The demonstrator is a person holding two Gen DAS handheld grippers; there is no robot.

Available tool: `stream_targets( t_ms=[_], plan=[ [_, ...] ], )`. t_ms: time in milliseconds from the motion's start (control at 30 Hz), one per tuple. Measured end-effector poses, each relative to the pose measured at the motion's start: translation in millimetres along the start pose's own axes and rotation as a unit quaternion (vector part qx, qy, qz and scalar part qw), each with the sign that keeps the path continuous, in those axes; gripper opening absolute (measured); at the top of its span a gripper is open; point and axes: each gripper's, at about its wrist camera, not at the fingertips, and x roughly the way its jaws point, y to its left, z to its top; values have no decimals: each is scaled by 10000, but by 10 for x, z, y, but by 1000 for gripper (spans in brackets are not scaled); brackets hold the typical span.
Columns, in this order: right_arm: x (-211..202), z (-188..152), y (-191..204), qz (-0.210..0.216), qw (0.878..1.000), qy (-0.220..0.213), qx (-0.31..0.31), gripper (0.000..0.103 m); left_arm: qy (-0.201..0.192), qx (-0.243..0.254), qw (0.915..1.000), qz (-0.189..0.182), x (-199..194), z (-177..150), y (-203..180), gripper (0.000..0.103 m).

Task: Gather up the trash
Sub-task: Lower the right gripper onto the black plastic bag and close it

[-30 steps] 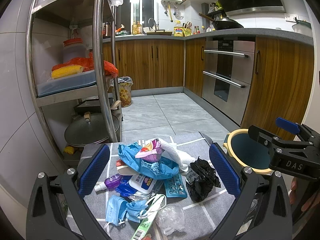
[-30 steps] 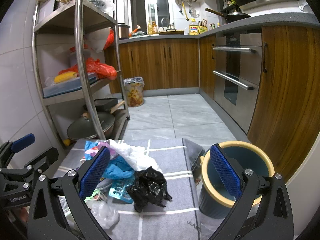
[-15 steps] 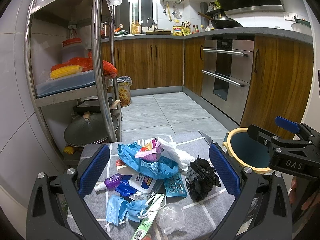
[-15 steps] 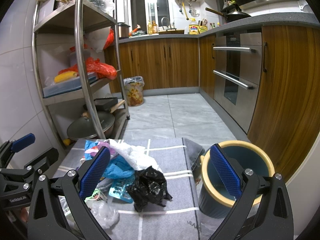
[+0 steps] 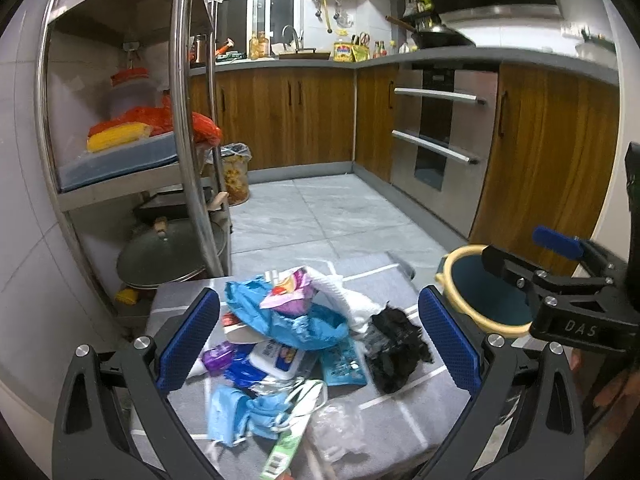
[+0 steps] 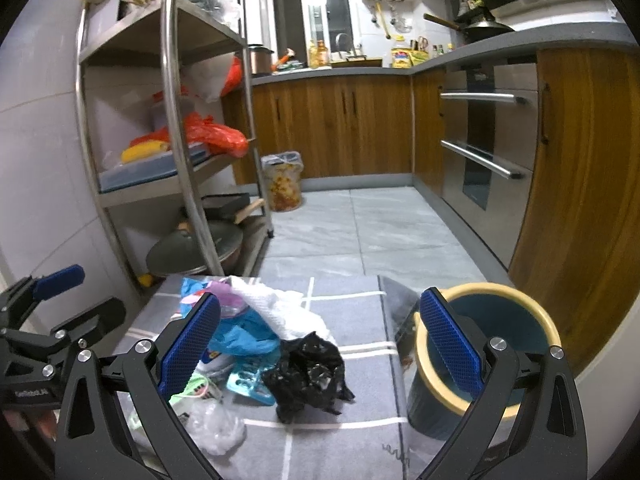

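Your left hand-held gripper [image 5: 320, 336] and right hand-held gripper [image 6: 320, 340] both spread wide, empty, hovering over trash pile [image 5: 296, 336] at lower centre on grey surface [image 6: 352, 368]. Bin [image 6: 480, 360] at lower right, rim up, ready for drops.

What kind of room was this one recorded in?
A home kitchen, most likely: wooden cabinets under a grey countertop, a built-in oven, and a steel rack holding pans and food.
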Motion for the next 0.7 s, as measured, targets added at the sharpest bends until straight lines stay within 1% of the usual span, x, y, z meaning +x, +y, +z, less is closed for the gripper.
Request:
stream_targets(
  t_ms=[133, 233, 333, 400, 533, 567, 633, 667, 700],
  plan=[
    [144, -74, -47, -46, 9994, 329, 60, 99, 90, 438, 9985, 326, 21, -51, -17, 98],
    [273, -107, -51, -255, 9978, 612, -6, 99, 190, 736, 9961, 458, 21, -105, -21, 98],
    [389, -161, -75, -145, 9961, 861, 86, 99, 324, 1104, 9914, 626, 58, -191, -32, 98],
    [480, -192, -60, -160, 9944, 1035, 123, 99, 472, 1200, 9897, 626, 115, -241, -31, 98],
    [634, -243, -96, -77, 9908, 1336, 224, 96, 898, 1087, 9873, 739, 273, -351, 81, 98],
    [664, -261, -104, -46, 9899, 1392, 246, 96, 1022, 994, 9868, 765, 315, -376, 137, 98],
    [707, -264, -81, 21, 9882, 1507, 254, 95, 1231, 757, 9870, 700, 371, -443, 233, 98],
    [732, -284, -73, 62, 9872, 1573, 246, 92, 1368, 646, 9861, 684, 409, -479, 294, 97],
    [754, -289, -56, 91, 9864, 1623, 244, 85, 1444, 608, 9854, 670, 435, -500, 312, 97]
  ],
)
